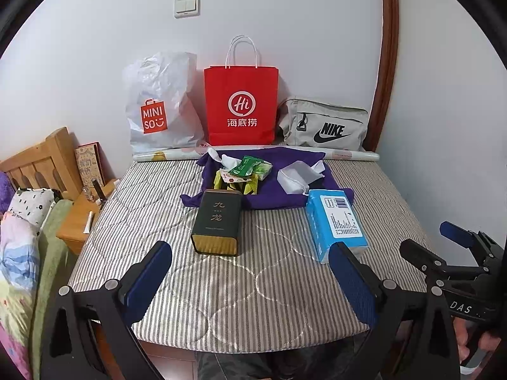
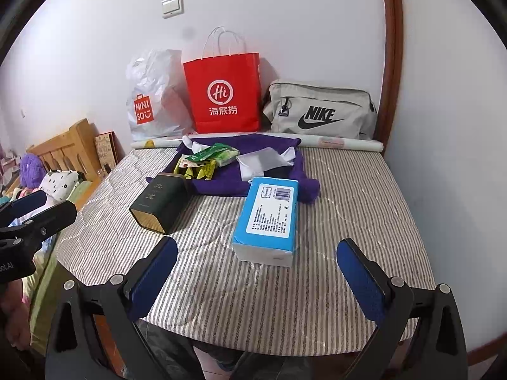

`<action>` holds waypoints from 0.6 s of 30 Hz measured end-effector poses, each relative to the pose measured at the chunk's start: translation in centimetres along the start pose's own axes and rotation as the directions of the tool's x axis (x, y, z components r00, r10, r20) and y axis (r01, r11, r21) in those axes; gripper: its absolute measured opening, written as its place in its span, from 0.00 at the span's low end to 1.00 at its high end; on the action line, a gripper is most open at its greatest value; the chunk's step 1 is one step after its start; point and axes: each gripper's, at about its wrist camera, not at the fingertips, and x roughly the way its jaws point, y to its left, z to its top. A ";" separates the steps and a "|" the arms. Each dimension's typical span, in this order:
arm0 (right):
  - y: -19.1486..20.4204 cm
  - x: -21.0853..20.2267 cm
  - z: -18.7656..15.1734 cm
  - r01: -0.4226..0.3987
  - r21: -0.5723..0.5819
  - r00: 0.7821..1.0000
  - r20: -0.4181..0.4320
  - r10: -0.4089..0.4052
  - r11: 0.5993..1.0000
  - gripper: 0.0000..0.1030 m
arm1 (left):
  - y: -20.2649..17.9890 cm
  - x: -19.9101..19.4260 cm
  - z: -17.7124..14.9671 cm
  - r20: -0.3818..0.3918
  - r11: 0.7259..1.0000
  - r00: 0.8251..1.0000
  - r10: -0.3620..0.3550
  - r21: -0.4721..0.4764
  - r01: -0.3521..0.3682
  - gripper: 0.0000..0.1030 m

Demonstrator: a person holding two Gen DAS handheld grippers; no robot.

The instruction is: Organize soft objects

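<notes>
Two grippers hover low in the frame over a striped mattress (image 1: pixel 240 288), both with blue-padded fingers spread wide apart and holding nothing. The left gripper (image 1: pixel 250 281) sits at bottom centre of its view; the right gripper (image 2: pixel 256 278) does likewise in its own. A blue tissue pack (image 2: pixel 269 218) lies at mid-frame, just beyond the right gripper. Left of it, a dark tin (image 1: pixel 218 221) lies on its side. Behind both, at centre, a purple cloth (image 1: pixel 285 190) carries small green packets (image 1: pixel 253 167) and a white drawstring pouch (image 1: pixel 296 177). Against the wall at upper centre stand a white Miniso bag (image 1: pixel 161 104), a red paper bag (image 1: pixel 240 104) and a grey Nike bag (image 1: pixel 326 126).
</notes>
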 end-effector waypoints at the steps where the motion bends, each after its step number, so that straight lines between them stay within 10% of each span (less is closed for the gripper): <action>1: 0.0 -0.1 -0.1 0.001 0.000 1.000 0.004 -0.001 1.000 0.97 | 0.0 0.0 0.0 0.001 1.000 1.000 -0.002 0.000 0.002 0.97; 18: 0.9 -0.6 -0.6 0.000 -0.025 1.000 0.011 0.001 1.000 0.97 | 0.2 -0.2 -0.5 -0.005 1.000 1.000 0.006 -0.003 -0.006 0.97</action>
